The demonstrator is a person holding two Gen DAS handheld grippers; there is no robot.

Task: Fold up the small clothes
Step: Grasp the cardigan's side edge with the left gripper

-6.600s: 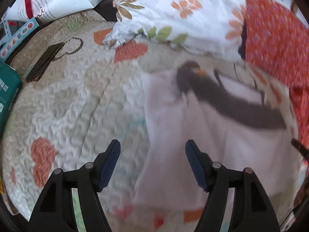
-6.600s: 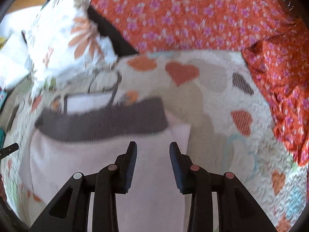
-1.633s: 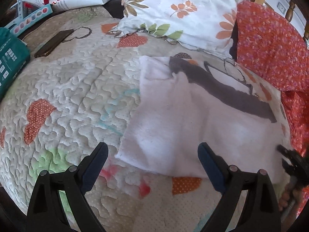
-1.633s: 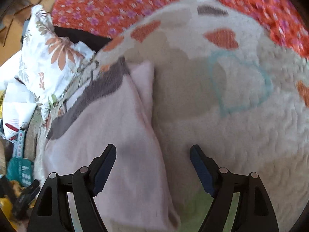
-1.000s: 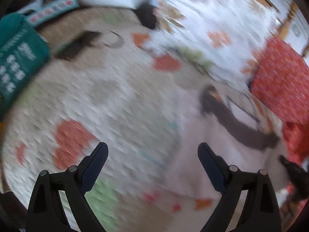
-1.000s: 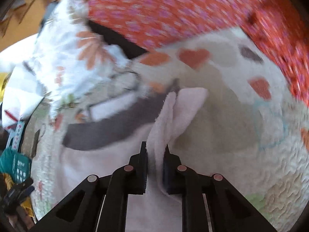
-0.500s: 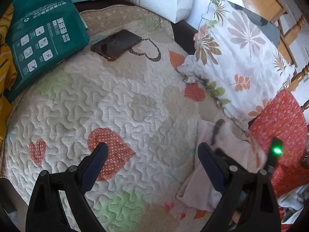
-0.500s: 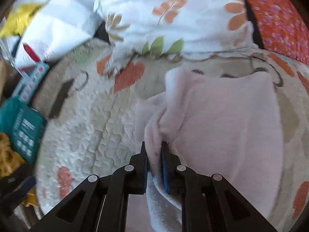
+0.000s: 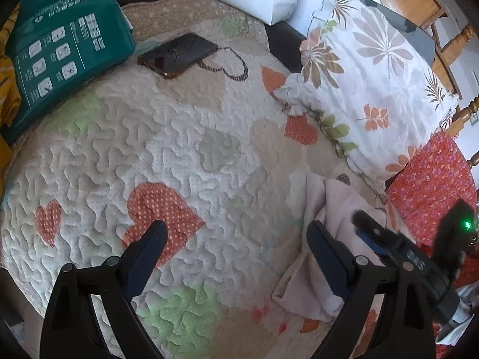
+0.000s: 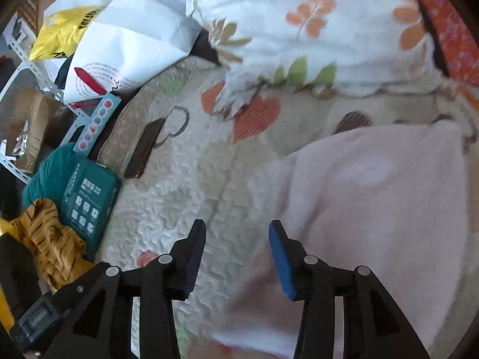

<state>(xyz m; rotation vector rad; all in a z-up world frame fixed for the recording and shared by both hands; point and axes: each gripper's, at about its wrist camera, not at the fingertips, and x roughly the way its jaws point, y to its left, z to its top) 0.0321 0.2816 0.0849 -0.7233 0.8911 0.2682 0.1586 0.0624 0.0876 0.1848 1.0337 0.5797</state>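
1. The right gripper (image 10: pixel 236 254) has just been opening its fingers (image 10: pixel 280 254); they stand apart over the quilt (image 10: pixel 179 185), and nothing is between them. The pink garment (image 10: pixel 374 209) reaches up to the blue pad but is not pinched.
2. The left gripper (image 9: pixel 233 257) has its fingers (image 9: pixel 146 248) spread wide, empty, above the quilt (image 9: pixel 179 161) and an orange dotted heart patch (image 9: pixel 158 206).
3. The garment (image 9: pixel 317 263) lies folded over on itself on the bed's quilt, just beside the left gripper's right finger; in the left wrist view the right gripper (image 9: pixel 377 236) sits over it.
4. Its far edge lies near the floral pillow (image 10: pixel 314 30), which sits at the head side of the quilt; a red flowered cloth (image 9: pixel 431 185) lies beside the pillow.
5. At the far edge of the quilt a dark phone (image 9: pixel 179 53) lies flat with a chain (image 9: pixel 230 65) looped next to it.
6. Beside the phone, at the quilt's edge, is a teal pack (image 9: pixel 63 53), with a yellow striped cloth (image 10: pixel 51 239) next to it.
7. Beyond these stand a white paper bag (image 10: pixel 128 51) and a narrow box printed with coloured shapes (image 10: pixel 95 122).
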